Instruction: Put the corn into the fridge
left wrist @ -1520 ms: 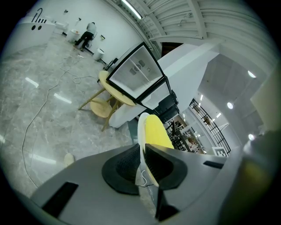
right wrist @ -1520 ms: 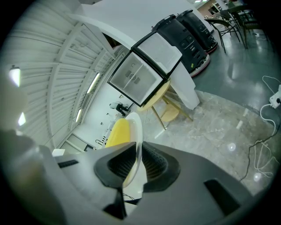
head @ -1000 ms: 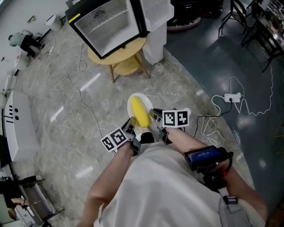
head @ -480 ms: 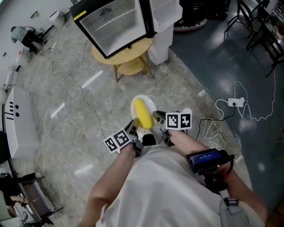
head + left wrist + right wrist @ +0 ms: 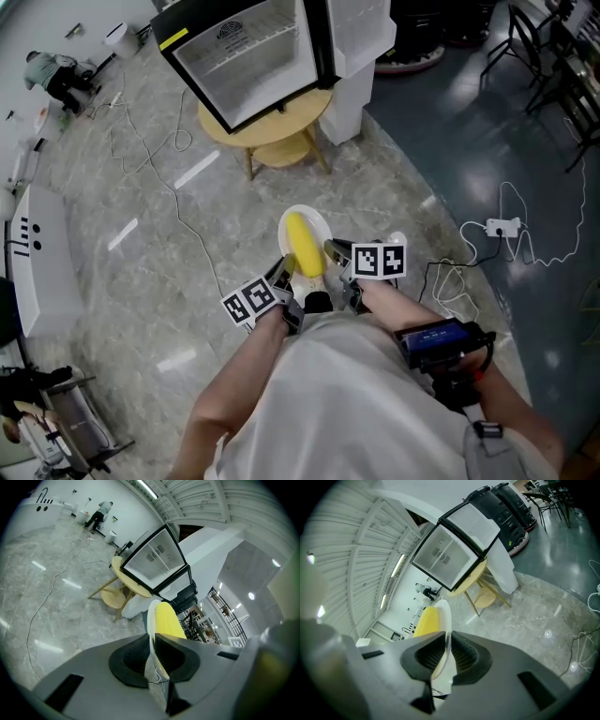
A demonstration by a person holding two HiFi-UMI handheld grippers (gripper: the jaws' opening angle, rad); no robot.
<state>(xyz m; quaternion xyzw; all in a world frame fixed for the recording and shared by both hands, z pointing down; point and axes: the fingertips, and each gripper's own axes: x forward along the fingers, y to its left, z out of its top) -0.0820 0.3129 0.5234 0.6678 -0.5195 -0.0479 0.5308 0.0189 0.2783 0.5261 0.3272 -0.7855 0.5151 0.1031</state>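
Note:
A yellow corn cob (image 5: 302,243) lies on a small white plate (image 5: 315,222) carried above the floor. My left gripper (image 5: 284,270) is shut on the plate's left rim and my right gripper (image 5: 330,251) is shut on its right rim. In the left gripper view the plate edge (image 5: 151,631) sits pinched between the pads of the left gripper (image 5: 152,641), corn (image 5: 167,620) just beyond. The right gripper (image 5: 447,651) clamps the plate rim (image 5: 447,620) beside the corn (image 5: 427,620). Ahead, the small black-framed fridge (image 5: 248,54) stands open on a round wooden table (image 5: 272,131).
Cables trail over the marble floor (image 5: 169,187), and a power strip (image 5: 497,228) lies at the right. A white cabinet (image 5: 42,272) stands at the left and a white block (image 5: 361,56) next to the table. Chairs (image 5: 553,66) fill the far right. A person (image 5: 100,511) crouches far off.
The fridge and table have come a little closer and shifted right in the head view. Both grippers have carried the plate with the corn forward, grips unchanged.

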